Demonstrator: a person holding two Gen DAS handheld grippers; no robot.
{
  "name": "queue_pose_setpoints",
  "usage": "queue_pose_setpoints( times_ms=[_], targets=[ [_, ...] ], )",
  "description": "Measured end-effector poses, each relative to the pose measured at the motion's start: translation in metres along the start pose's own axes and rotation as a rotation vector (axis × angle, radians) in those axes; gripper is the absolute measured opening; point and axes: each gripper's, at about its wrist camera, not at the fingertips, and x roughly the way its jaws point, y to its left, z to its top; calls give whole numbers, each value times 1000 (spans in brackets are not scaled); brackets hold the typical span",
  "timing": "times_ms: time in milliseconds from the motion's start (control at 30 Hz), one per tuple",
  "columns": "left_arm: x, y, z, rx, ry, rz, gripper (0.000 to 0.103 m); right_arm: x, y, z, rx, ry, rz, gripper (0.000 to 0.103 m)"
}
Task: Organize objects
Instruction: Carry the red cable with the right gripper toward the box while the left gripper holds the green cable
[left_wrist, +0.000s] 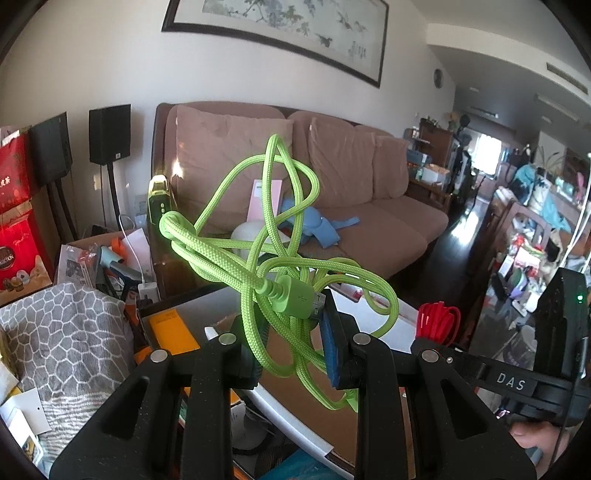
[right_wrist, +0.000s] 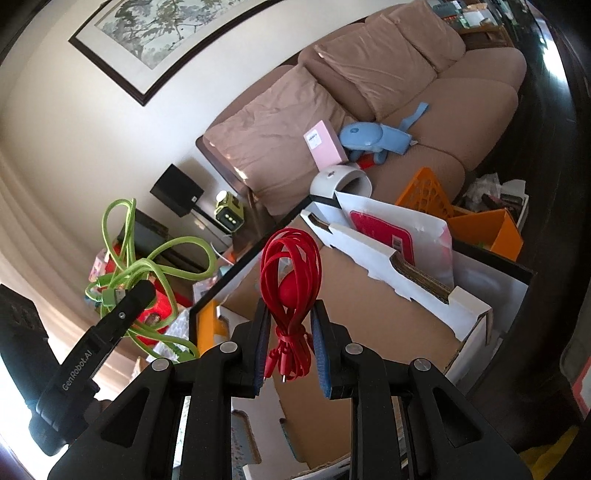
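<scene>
A tangled green braided cable (left_wrist: 273, 258) with a green USB plug hangs in the air, and my left gripper (left_wrist: 291, 332) is shut on its bundle. From the right wrist view the same green cable (right_wrist: 147, 266) shows at the left beside the left gripper's black finger. My right gripper (right_wrist: 288, 325) is shut on a coiled red flat cable (right_wrist: 290, 273), whose loops stand up above the blue pads. In the left wrist view the red cable (left_wrist: 437, 319) peeks out at the right. Both bundles are held above an open cardboard box (right_wrist: 369, 314).
A brown sofa (left_wrist: 351, 192) stands behind, with a blue plush toy (right_wrist: 373, 138), a pink box (right_wrist: 325, 146) and a white round device (right_wrist: 340, 182). An orange basket (right_wrist: 428, 192) sits right of the cardboard box. A grey patterned cloth (left_wrist: 66, 332) and clutter lie at the left.
</scene>
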Motion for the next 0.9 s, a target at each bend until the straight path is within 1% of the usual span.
queue_pose_setpoints(
  times_ms=[267, 500, 633, 900],
  targets=[
    [5, 1, -2, 2, 20, 2, 24, 5, 3, -2, -23, 27, -17, 21],
    [9, 0, -5, 1, 35, 3, 24, 2, 8, -2, -69, 3, -90, 21],
    [12, -4, -7, 0, 45, -7, 23, 3, 7, -1, -69, 5, -93, 21],
    [18, -14, -14, 36, 74, -16, 24, 2, 5, -1, -76, 0, -108, 21]
  ],
)
